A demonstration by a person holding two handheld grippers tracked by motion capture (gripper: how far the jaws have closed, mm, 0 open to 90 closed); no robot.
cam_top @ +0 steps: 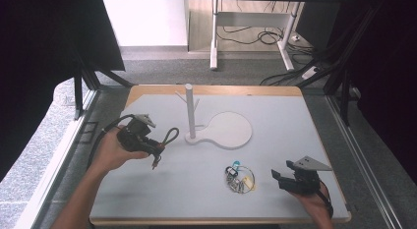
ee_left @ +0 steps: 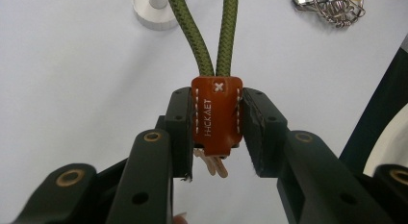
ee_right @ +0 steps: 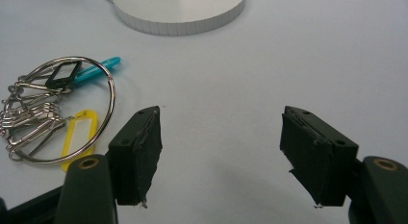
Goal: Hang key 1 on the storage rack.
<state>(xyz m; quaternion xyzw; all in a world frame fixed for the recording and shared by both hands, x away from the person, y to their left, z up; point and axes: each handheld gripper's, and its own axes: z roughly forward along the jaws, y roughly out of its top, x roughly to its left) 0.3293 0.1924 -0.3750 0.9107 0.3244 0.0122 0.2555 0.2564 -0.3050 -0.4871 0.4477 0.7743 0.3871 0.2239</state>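
- In the high view we see the left gripper (cam_top: 153, 149) at centre left of the frame, carried above the table (cam_top: 275, 116) by the person's left hand (cam_top: 112, 153).
- Its jaws are clamped on the brown leather tab (ee_left: 217, 113) of a keychain; in the left gripper view both pads press on the tab's sides, at the middle of the frame.
- An olive-green cord loop (ee_left: 219, 29) runs from the tab's top edge to the upper edge of that view. In the high view the loop (cam_top: 170, 136) stands out just right of the gripper.
- Keys (ee_left: 212, 162) hang below the tab, partly hidden by the jaws.
- We note the right gripper (ee_right: 219, 152) at lower right of the high view (cam_top: 278, 179), low by the table, jaws wide apart, nothing between them.
- A bundle of key rings (ee_right: 57, 111) with yellow and teal tags lies on the table at left of the right gripper view; in the high view (cam_top: 239, 178) it sits near the right gripper's left side.
- A white peg stand (cam_top: 190, 111) rises on its rounded base (cam_top: 228, 130) at upper centre of the high view, apart from both grippers.
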